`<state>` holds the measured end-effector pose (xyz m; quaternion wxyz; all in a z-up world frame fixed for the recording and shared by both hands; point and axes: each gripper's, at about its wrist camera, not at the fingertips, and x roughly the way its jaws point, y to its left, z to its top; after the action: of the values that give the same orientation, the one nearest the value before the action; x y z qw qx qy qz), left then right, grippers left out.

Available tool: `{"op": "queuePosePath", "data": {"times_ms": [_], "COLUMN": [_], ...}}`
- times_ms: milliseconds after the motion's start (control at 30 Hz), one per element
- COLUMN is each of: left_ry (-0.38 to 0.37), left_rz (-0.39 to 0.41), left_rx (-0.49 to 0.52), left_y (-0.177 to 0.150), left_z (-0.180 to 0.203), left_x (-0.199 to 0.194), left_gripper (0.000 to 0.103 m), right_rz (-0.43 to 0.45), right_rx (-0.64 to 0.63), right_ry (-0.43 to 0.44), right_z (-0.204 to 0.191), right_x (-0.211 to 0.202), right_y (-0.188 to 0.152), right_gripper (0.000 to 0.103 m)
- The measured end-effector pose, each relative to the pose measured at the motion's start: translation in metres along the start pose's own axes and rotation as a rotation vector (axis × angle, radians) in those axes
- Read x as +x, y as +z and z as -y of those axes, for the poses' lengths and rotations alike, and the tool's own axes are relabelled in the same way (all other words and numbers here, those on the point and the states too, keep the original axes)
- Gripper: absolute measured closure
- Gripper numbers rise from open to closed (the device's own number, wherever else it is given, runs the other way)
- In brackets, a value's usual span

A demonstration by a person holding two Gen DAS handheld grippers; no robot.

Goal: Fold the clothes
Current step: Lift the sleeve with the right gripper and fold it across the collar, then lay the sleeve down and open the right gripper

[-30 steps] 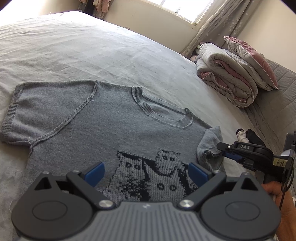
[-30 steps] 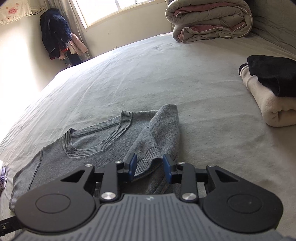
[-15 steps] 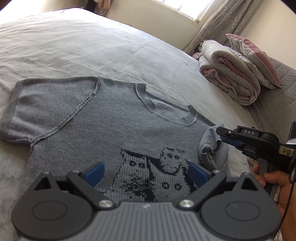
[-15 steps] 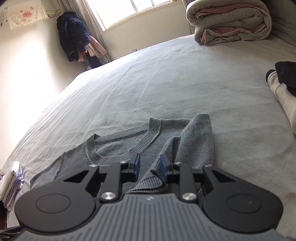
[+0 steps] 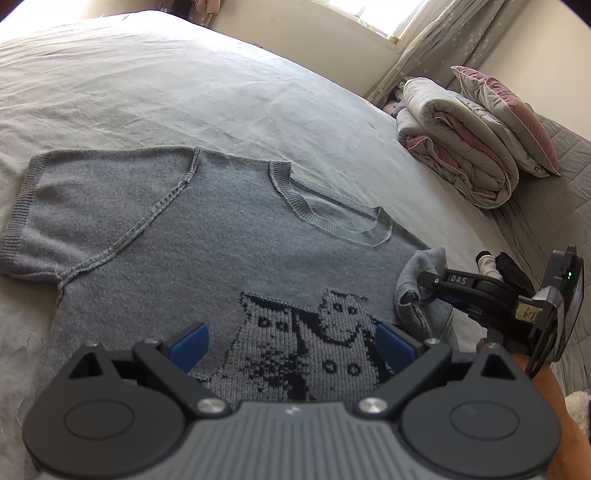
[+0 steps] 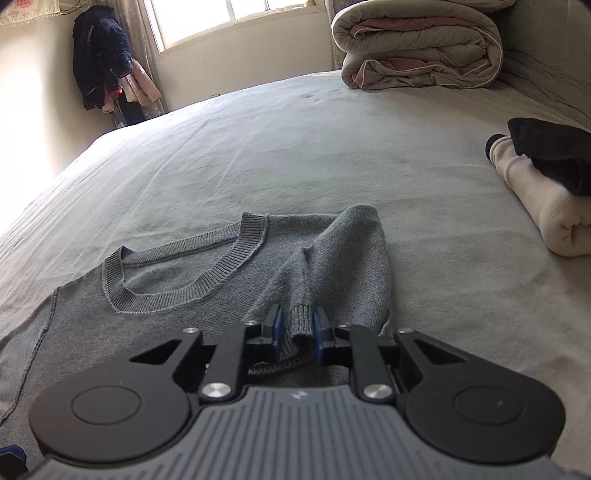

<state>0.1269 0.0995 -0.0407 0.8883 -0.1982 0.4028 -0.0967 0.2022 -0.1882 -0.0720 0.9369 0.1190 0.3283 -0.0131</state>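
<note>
One grey sweater [image 5: 207, 236] flat on bed [image 5: 184, 96], neckline toward window; right gripper [image 6: 298, 332] jaws closing on sleeve cuff [image 6: 302, 325]

"DAS" in white letters on the black finger arm of the right gripper [image 5: 430, 286], seen from the left wrist view. Handwritten tag [image 5: 527, 314] on the same gripper's body, starts "6-", rest cut off and unreadable. Small white logo mark on the grey ribbed housing in both wrist views, too small to read. Banner [image 6: 27, 9] on the wall, top left of the right wrist view, has pink marks, not legible.
</note>
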Motion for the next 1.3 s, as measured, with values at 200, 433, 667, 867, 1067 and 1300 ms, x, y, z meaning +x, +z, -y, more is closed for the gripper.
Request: {"op": "queuePosePath", "data": {"times_ms": [200, 433, 667, 867, 1067, 1300], "left_ry": [-0.006, -0.008, -0.009, -0.005, -0.036, -0.16], "left_rz": [-0.004, 0.001, 0.003, 0.005, -0.009, -0.098], "left_rx": [-0.007, -0.017, -0.021, -0.016, 0.023, 0.1], "left_y": [0.001, 0.003, 0.007, 0.008, 0.0, -0.027], "left_z": [-0.002, -0.004, -0.007, -0.008, 0.006, 0.04], "left_x": [0.0, -0.002, -0.003, -0.004, -0.003, 0.002], "left_gripper": [0.006, 0.006, 0.006, 0.006, 0.019, 0.049], "right_rz": [0.067, 0.041, -0.046, -0.063, -0.065, -0.115], "right_rx": [-0.037, -0.042, -0.052, -0.061, -0.063, -0.111], "right_ry": [0.09, 0.144, 0.19, 0.22, 0.201, 0.205], "right_z": [-0.017, -0.04, -0.059, -0.055, -0.017, 0.035], "right_x": [-0.008, 0.007, 0.027, 0.006, -0.054, -0.132], "right_y": [0.019, 0.03, 0.027, 0.035, 0.026, -0.027], "right_gripper": [0.098, 0.098, 0.094, 0.07, 0.069, 0.069]}}
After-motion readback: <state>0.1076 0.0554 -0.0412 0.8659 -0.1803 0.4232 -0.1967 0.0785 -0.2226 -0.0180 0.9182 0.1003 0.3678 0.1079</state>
